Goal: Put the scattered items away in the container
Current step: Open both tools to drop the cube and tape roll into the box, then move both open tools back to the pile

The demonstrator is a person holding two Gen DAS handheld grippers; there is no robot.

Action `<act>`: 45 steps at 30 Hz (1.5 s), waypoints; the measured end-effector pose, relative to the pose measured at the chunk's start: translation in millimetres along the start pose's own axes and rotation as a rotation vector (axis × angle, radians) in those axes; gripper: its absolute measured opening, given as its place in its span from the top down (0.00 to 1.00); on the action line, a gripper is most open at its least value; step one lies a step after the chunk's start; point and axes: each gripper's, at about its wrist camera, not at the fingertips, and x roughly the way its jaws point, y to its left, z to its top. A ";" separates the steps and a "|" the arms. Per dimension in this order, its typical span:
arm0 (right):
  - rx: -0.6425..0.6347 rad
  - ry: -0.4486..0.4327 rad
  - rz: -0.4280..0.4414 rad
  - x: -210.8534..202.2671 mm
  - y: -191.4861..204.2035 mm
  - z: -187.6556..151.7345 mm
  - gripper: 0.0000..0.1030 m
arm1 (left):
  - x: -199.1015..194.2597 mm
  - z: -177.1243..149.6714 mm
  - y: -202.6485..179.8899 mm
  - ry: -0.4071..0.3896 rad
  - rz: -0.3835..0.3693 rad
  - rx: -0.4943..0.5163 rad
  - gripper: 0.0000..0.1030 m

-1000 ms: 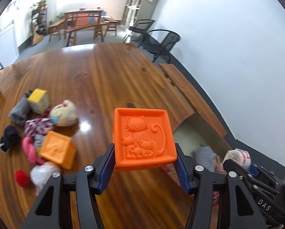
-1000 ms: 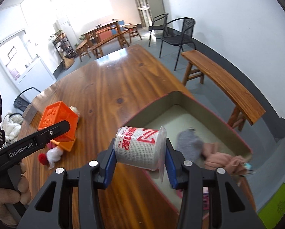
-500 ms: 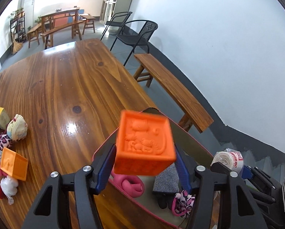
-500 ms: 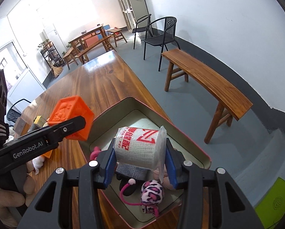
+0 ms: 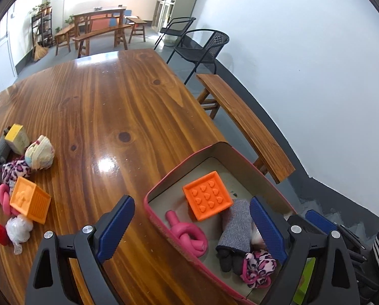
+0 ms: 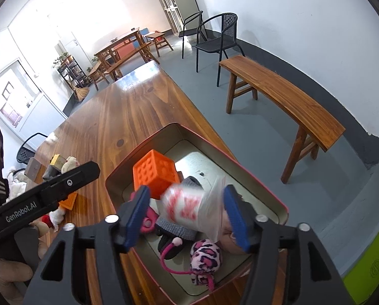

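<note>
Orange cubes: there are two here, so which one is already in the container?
The darker orange cube with the heart-studded face lies inside the red-rimmed container. The paler orange cube sits on the table.

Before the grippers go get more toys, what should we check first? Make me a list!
1. Orange block inside the container: ok.
2. Left gripper let go: ok, jaws opening, nothing gripped.
3. Right gripper let go of the white roll: ok, jaws opening, pads off it; the roll is blurred between them, above the container.
4. Roll settled inside: cannot tell.
5. Toys left on the table: not ok, lighter orange block, yellow block and soft toys remain.
</note>
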 end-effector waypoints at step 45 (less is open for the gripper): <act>-0.238 0.160 0.126 56.9 217.0 -66.9 0.25 | -83.1 -103.1 299.7 0.040 0.289 -0.373 0.01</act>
